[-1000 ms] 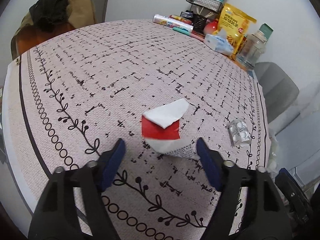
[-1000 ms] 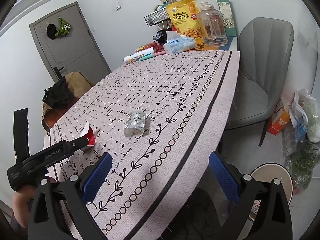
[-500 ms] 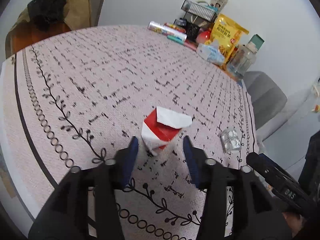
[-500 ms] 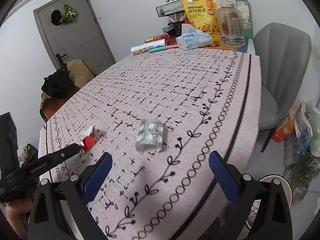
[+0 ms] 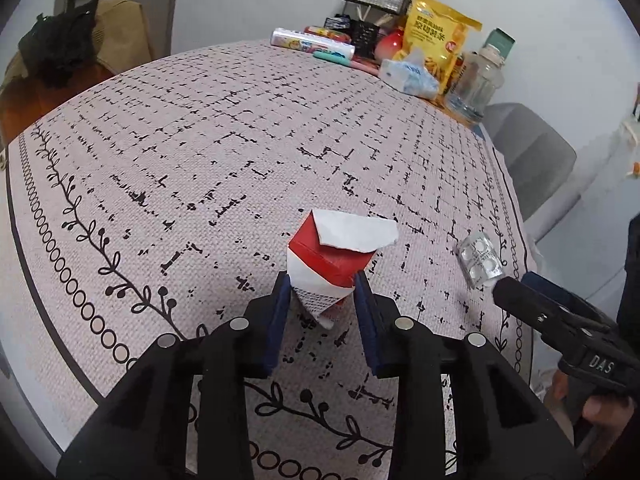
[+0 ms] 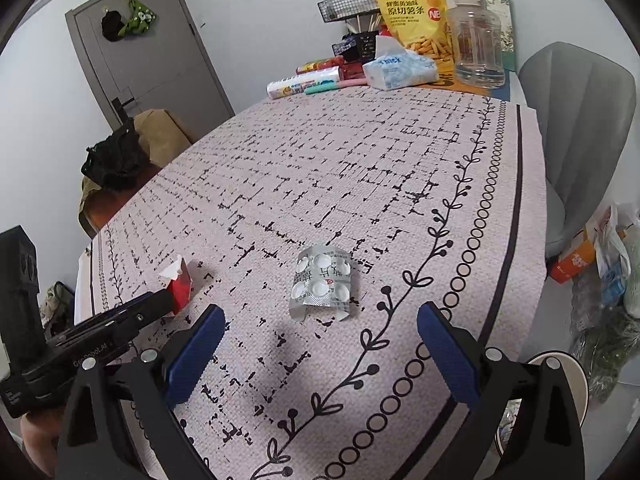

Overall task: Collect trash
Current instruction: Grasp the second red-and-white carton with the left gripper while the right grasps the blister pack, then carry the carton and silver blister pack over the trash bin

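Note:
A torn red and white carton (image 5: 328, 264) is pinched at its lower end between the blue pads of my left gripper (image 5: 320, 296), just above the patterned tablecloth (image 5: 200, 152). It also shows in the right wrist view (image 6: 180, 280). A silver pill blister pack (image 6: 322, 280) lies flat on the cloth, ahead of my right gripper (image 6: 320, 348), which is wide open and empty. The pack also shows in the left wrist view (image 5: 479, 258), right of the carton.
At the table's far end stand a yellow snack bag (image 6: 416, 16), a clear jug (image 6: 478, 46), a tissue pack (image 6: 398, 70) and a wire basket (image 6: 348, 6). A grey chair (image 6: 576, 128) stands at the right, bags (image 6: 604, 264) on the floor.
My left gripper closed from wide open onto the carton, which now stands up between the pads. My right gripper moved in over the table toward the blister pack.

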The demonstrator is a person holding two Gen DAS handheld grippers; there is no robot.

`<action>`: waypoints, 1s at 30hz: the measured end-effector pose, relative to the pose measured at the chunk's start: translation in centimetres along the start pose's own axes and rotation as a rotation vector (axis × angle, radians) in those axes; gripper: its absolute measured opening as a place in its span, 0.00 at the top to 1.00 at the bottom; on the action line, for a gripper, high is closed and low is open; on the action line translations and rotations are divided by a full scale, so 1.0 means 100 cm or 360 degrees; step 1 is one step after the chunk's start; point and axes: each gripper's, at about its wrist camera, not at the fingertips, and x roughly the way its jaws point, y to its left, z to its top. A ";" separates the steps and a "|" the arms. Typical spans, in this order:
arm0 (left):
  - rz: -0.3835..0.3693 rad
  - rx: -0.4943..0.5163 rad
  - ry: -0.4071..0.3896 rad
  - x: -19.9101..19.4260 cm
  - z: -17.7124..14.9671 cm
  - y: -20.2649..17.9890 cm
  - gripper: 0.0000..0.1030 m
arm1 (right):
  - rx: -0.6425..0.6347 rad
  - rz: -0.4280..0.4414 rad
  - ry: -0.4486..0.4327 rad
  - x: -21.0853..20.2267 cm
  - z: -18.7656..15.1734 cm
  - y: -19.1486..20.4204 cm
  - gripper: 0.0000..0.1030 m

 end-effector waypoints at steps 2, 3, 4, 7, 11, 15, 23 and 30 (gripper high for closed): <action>-0.0002 0.0013 0.0000 0.000 0.000 -0.001 0.70 | -0.0010 0.0000 0.0022 0.005 0.002 0.001 0.08; 0.0010 0.0022 -0.0013 -0.002 0.000 -0.002 0.71 | -0.0013 -0.0003 0.0026 0.006 0.003 0.001 0.08; 0.0015 0.0022 -0.0023 -0.003 0.001 -0.002 0.71 | -0.0011 -0.0006 0.0027 0.007 0.004 0.001 0.08; 0.0009 0.0001 -0.0051 -0.010 0.003 0.000 0.72 | -0.0001 -0.0007 0.0023 0.010 0.008 0.002 0.09; 0.0018 -0.0031 -0.0092 -0.021 0.006 0.004 0.72 | -0.0017 -0.0005 0.0051 0.020 0.011 0.006 0.20; 0.0030 -0.0050 -0.0121 -0.028 0.009 0.005 0.72 | -0.0039 -0.0024 0.0085 0.026 0.013 0.007 0.70; -0.0029 -0.0027 -0.0169 -0.038 0.016 -0.014 0.72 | -0.0006 0.0064 -0.0022 -0.007 0.008 -0.001 0.73; -0.0125 0.0084 -0.0172 -0.035 0.023 -0.062 0.72 | 0.0063 0.0035 -0.0116 -0.043 0.001 -0.031 0.73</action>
